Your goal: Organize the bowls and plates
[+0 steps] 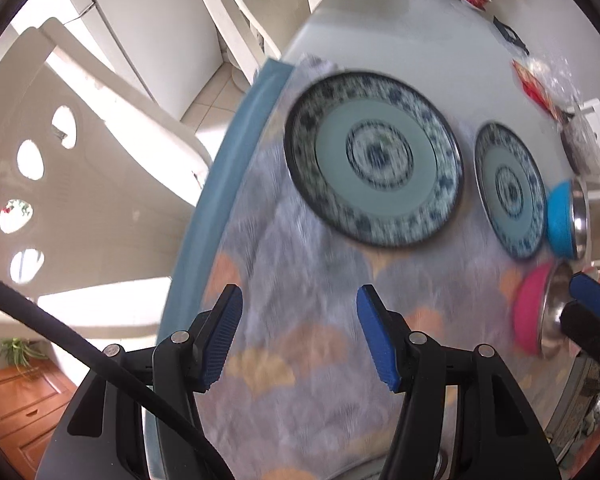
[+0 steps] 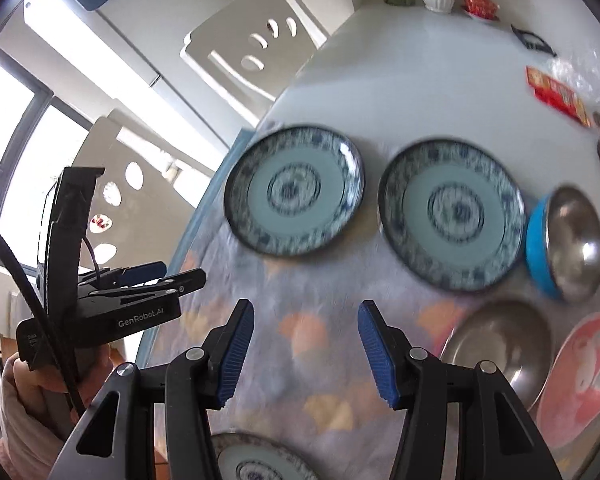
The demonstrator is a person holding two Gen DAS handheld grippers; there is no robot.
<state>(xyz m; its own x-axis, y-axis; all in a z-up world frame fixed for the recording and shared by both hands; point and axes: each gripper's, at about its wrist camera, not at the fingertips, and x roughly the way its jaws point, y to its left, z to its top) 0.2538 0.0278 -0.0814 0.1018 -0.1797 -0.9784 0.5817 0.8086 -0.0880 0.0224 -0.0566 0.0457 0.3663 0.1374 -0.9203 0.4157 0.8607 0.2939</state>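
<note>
Left wrist view: left tool (image 1: 300,332) spread, nothing between its blue ribbed pads, pointing down at the grey cloth with orange fan shapes (image 1: 300,280) covering the round table (image 1: 380,32). Ahead lie two round blue-and-white patterned ceramic plates, side by side and apart: the nearer plate (image 1: 374,158) and the farther plate (image 1: 510,190). Just beyond the farther plate sits a steel bowl with a blue outer shell (image 1: 560,218); below it a steel bowl with a pink outer shell (image 1: 534,312), with the right tool's tip in front of it. Right wrist view: right tool (image 2: 306,350) likewise spread and empty, over bare cloth. Same two plates, left (image 2: 294,190) and right (image 2: 452,214), blue-shelled bowl (image 2: 538,240) touching or just beside the right one. Also a plain steel bowl (image 2: 496,344), a pink patterned dish (image 2: 584,372), and a third patterned plate (image 2: 260,460) at the bottom edge. Judgement: nothing stacked or nested as yet; plates and bowls all lie singly, so the sorting looks barely begun.
</note>
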